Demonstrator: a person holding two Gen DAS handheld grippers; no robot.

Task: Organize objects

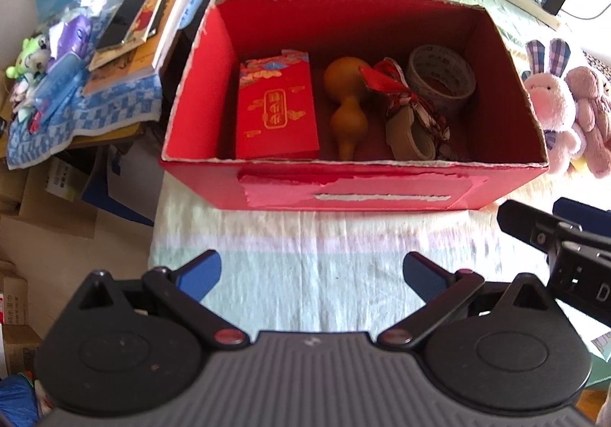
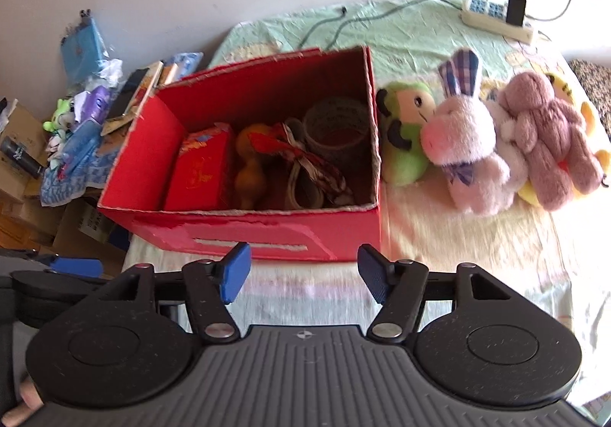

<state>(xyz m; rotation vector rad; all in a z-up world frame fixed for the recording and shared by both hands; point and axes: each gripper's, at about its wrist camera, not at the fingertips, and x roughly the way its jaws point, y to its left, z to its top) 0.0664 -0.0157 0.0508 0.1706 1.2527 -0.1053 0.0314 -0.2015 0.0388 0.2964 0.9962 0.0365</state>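
A red cardboard box (image 1: 355,190) (image 2: 244,232) stands open on the bed. Inside lie a red envelope pack (image 1: 277,110) (image 2: 200,173), a brown gourd (image 1: 345,106) (image 2: 250,167), a red patterned ribbon bundle (image 1: 404,98) (image 2: 305,156) and a tape roll (image 1: 441,77) (image 2: 338,129). Right of the box sit a pink rabbit plush (image 2: 469,144) (image 1: 550,102), a mauve bear plush (image 2: 553,136) (image 1: 592,114) and a green plush (image 2: 404,133). My left gripper (image 1: 311,274) is open and empty in front of the box. My right gripper (image 2: 303,272) is open and empty near the box's front right corner.
A pastel bedsheet (image 1: 313,259) covers the bed. A power strip (image 2: 496,16) (image 1: 530,1) with a charger and cables lies at the back right. Left of the bed is a cluttered pile of books (image 1: 141,29), a blue checked cloth (image 1: 95,110) and cardboard boxes (image 1: 49,198).
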